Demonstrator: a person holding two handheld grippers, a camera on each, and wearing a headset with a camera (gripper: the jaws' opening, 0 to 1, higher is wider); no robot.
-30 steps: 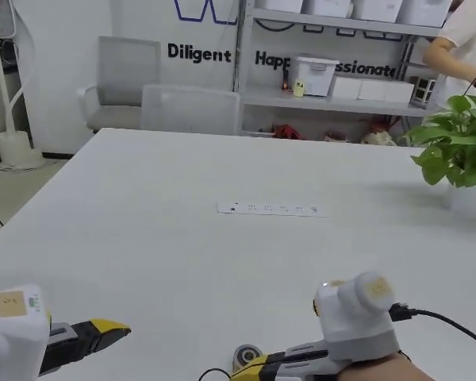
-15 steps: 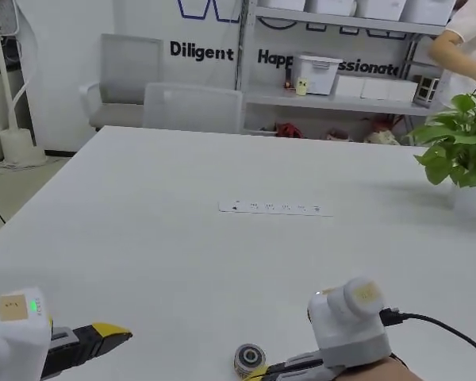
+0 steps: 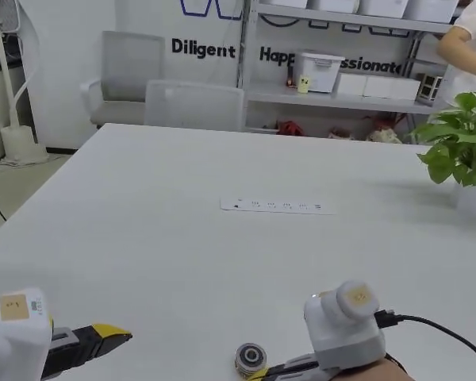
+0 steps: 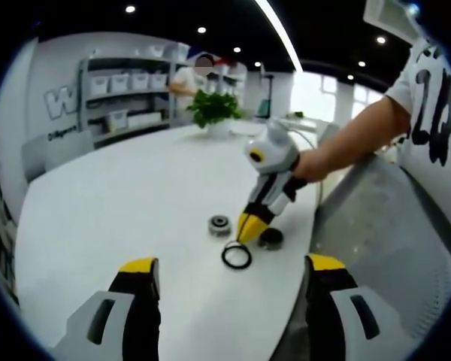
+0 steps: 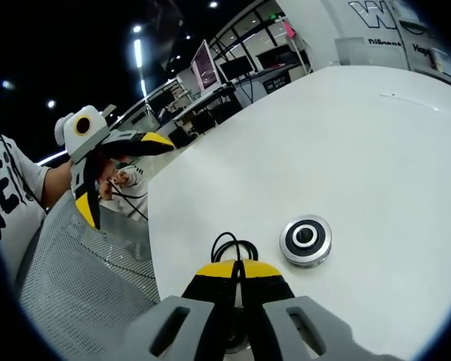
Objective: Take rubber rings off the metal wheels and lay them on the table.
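One rubber ring point(image 4: 236, 256) already lies on the surface point(image 4: 135, 188) near its edge. A metal wheel point(image 4: 219, 224) probably comes next. The right tongs point(image 5: 237, 271) are pinched together and the left tongs point(image 4: 231, 265) are wide.

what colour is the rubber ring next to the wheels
Black. The rubber ring shows best in the left gripper view.

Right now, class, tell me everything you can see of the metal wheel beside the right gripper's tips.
The metal wheel is round and lies flat on the white table. Its outer rim looks silvery and shiny, with a dark band inside it and a pale hub in the middle. It sits beside the shut right gripper, apart from it, and near a loose black rubber ring. Only the table touches it.
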